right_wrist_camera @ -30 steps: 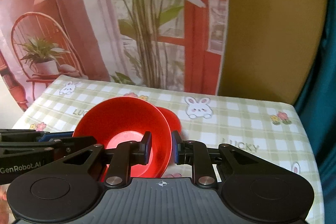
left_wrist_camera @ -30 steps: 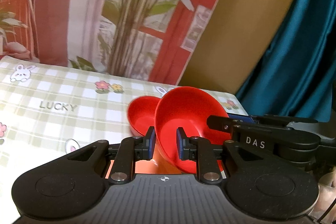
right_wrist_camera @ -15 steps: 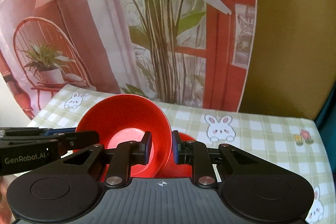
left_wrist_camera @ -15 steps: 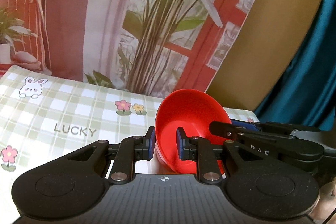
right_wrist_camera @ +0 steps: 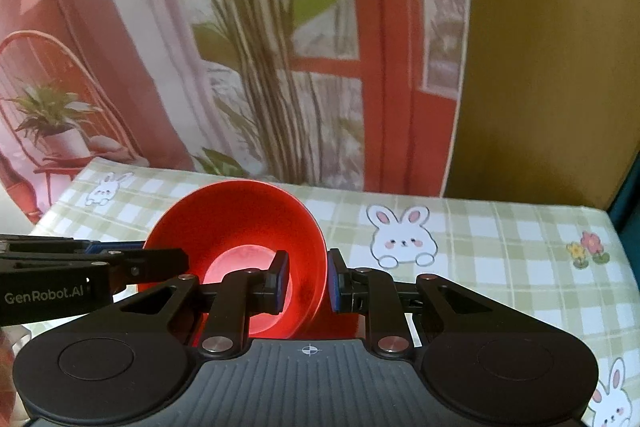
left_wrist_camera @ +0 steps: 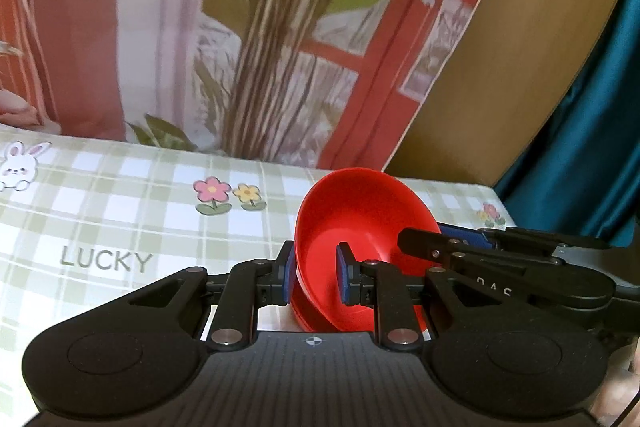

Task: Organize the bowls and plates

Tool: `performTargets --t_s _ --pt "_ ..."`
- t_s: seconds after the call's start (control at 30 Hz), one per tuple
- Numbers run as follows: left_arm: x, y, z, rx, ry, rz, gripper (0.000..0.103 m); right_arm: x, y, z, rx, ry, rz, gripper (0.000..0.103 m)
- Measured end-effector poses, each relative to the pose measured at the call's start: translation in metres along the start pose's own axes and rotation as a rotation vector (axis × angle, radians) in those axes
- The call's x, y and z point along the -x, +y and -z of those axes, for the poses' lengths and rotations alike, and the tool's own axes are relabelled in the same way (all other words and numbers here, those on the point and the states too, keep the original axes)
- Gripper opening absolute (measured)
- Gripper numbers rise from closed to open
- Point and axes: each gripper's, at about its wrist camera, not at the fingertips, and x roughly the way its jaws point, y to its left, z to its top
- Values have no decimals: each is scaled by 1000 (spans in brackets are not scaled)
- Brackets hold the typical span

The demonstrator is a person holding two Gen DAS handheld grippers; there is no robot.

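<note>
Both the left gripper (left_wrist_camera: 312, 273) & right gripper (right_wrist_camera: 306, 281) pinch opposite rims of the glossy red plastic bowl (right_wrist_camera: 240, 247): lower it level w/ even grip, release together.

The right hand-held gripper (right_wrist_camera: 306, 281) clamps the red bowl's (right_wrist_camera: 240, 223) rim above the checked tablecloth (right_wrist_camera: 500, 247).
</note>
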Motion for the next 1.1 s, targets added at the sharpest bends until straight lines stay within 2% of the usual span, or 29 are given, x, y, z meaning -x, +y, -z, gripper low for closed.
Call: performTargets --t_s 0.4,0.9,1.1 --pt "-33 -1 7 -26 65 -8 22 -20 -20 15 -45 50 -3 20" --pt "-41 0 11 -45 78 -38 22 -25 -18 19 -37 71 -9 21" --pt "-41 1 11 -44 79 -47 26 -25 -18 19 -44 69 -6 22"
